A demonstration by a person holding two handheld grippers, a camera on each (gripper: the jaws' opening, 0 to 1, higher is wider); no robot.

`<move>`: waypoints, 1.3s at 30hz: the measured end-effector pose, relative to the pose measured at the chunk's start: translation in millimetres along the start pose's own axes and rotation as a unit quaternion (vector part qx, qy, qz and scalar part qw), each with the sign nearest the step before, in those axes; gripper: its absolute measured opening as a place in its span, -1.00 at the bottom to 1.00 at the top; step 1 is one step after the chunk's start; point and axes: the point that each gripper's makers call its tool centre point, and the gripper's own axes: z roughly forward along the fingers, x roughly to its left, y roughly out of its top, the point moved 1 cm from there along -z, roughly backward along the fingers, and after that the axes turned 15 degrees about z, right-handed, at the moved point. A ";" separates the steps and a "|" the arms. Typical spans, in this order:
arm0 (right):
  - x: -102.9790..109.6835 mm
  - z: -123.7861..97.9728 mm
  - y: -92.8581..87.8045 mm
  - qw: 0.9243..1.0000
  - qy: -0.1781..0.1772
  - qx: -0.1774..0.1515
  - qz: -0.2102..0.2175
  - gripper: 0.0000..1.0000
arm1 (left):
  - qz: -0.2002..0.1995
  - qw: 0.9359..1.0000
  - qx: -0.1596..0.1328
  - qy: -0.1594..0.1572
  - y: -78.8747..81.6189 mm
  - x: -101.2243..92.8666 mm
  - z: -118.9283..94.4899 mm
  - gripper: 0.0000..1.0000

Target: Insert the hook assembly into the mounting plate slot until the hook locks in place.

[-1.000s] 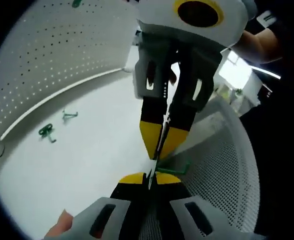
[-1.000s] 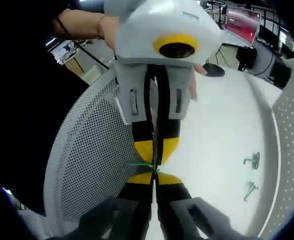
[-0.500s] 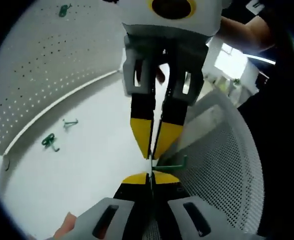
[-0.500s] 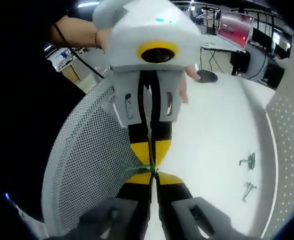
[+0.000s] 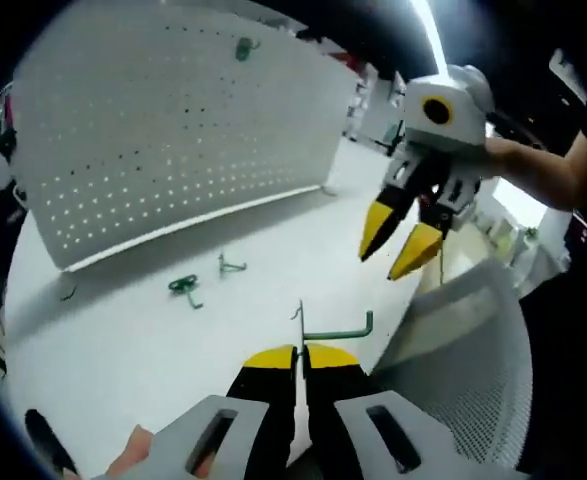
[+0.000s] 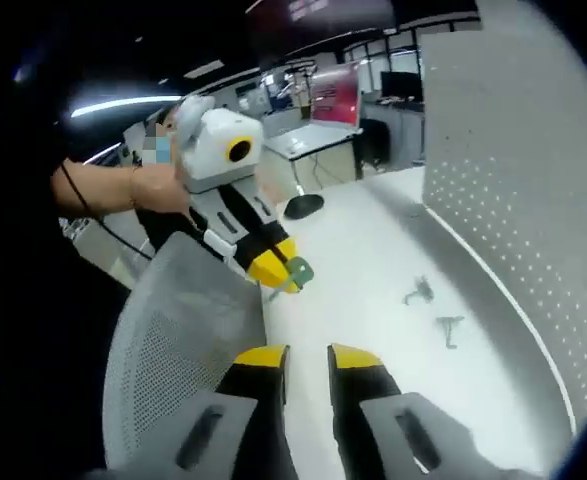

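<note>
Here the left gripper [image 5: 298, 352] pinches one hook [image 5: 335, 328]; right gripper [image 6: 307, 352] jaws apart.

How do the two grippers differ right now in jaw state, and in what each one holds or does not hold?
The left gripper has its jaws shut on the green hook; the right gripper has its jaws apart and holds nothing. The left gripper's hook sticks up past its tips, while the gap at the right gripper's tips is bare. Both have yellow tips on black fingers and a white body.

White table [image 5: 173, 340] — two green hooks [image 5: 184, 287] loose near upright pegboard [image 5: 163, 140]; perforated panel [image 5: 473, 350] at edge.
</note>
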 end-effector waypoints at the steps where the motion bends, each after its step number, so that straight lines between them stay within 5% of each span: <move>1: -1.4 -2.7 1.5 1.000 -0.006 -0.013 0.017 -0.75 | 0.000 1.000 -0.003 0.006 2.1 2.1 -1.8 -0.98; 5: -1.3 -12.4 14.0 0.992 -0.020 -0.085 0.091 -0.75 | -0.021 0.999 -0.027 0.035 14.4 10.3 -7.5 -0.98; 10: 11.1 -15.2 30.4 0.971 -0.006 -0.165 0.171 -0.72 | -0.038 0.996 -0.057 0.056 31.0 12.6 -12.1 -0.98; 13: 14.8 -13.4 42.6 0.952 -0.007 -0.213 0.222 -0.72 | -0.038 0.995 -0.069 0.066 40.3 10.0 -13.3 -0.98; 18: 24.6 -6.2 54.5 0.948 -0.027 -0.237 0.209 -0.71 | -0.052 0.990 -0.103 0.077 55.6 6.6 -16.3 -0.98; 26: 47.7 11.7 73.2 0.938 0.012 -0.262 0.228 -0.73 | -0.035 0.987 -0.122 0.098 67.6 1.4 -25.5 -0.98; 39: 49.2 16.1 80.2 0.924 0.026 -0.279 0.260 -0.82 | -0.033 0.981 -0.146 0.126 74.9 0.2 -29.8 -0.98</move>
